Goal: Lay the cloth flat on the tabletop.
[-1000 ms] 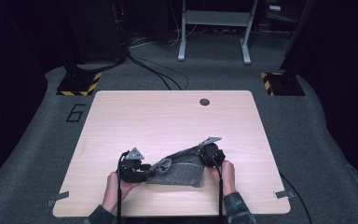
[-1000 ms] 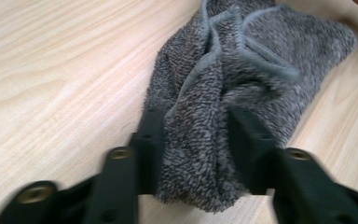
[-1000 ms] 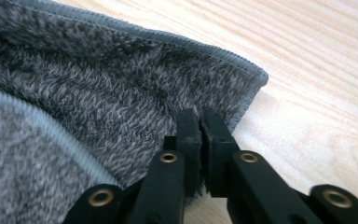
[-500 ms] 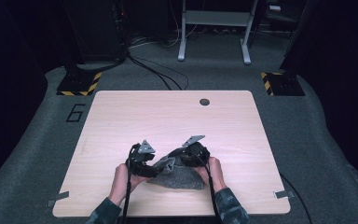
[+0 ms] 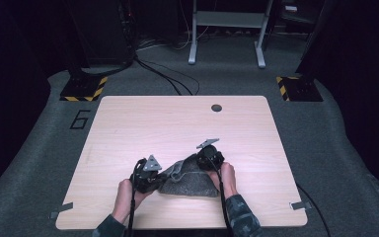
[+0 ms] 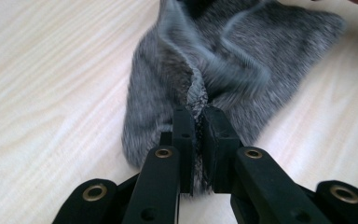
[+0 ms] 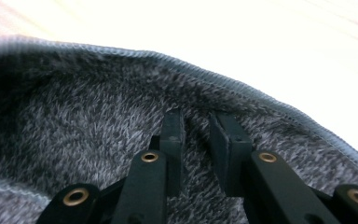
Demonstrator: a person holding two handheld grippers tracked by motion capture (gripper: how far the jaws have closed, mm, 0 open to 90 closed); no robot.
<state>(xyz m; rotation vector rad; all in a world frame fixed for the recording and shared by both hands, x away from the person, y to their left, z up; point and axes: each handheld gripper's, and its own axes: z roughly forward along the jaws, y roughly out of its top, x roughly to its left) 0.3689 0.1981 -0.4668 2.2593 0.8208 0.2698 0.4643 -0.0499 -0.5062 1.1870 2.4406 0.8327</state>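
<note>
Both hands have drawn inward since a second ago, bunching the grey cloth at lower centre of the table.
Left gripper has just closed, pinching a fuzzy knit fold; right gripper has been closing, jaws slightly spread over fleecy pile, ribbed hem beyond.

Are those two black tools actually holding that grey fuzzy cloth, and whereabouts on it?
The left tool pinches a raised fold of the grey cloth near its edge. The right tool has cloth between its jaws, with a gap; a firm grip cannot be told.
</note>
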